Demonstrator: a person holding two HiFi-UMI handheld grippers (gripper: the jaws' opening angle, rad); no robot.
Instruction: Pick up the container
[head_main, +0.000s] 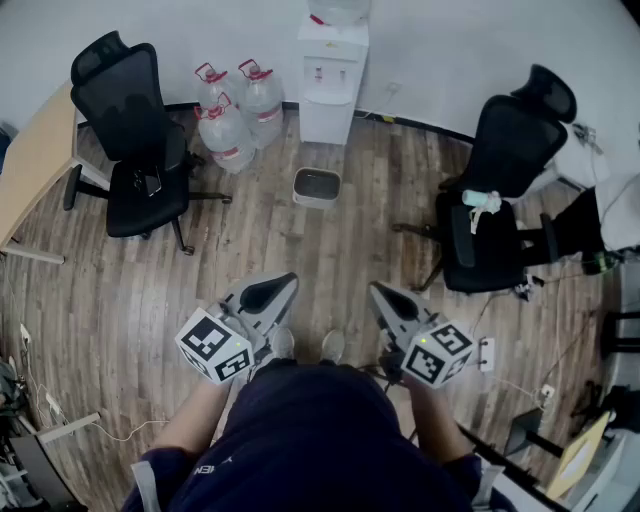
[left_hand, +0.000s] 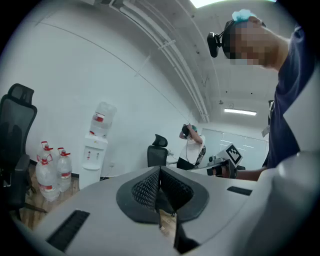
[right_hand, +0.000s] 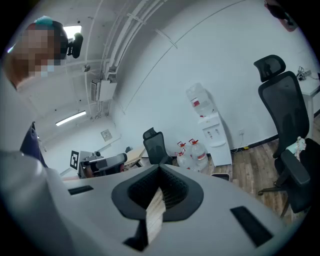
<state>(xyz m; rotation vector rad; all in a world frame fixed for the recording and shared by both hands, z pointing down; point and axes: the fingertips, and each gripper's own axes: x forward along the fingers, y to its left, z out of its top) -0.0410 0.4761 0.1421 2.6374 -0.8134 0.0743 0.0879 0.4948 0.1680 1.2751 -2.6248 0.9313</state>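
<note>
The container (head_main: 317, 187) is a small white bin with a dark inside. It stands on the wooden floor in front of the water dispenser, well ahead of both grippers. Its rim also shows low in the right gripper view, container (right_hand: 220, 176). In the head view my left gripper (head_main: 285, 282) and right gripper (head_main: 381, 291) are held side by side near my body, above my shoes, both pointing forward. The left gripper (left_hand: 159, 170) has its jaws closed together with nothing between them. The right gripper (right_hand: 160, 167) is likewise shut and empty.
A white water dispenser (head_main: 331, 75) stands against the wall with several water bottles (head_main: 232, 110) to its left. Black office chairs stand at left (head_main: 135, 140) and right (head_main: 500, 200). A wooden desk (head_main: 30, 165) is at far left. Another person (left_hand: 192, 145) stands across the room.
</note>
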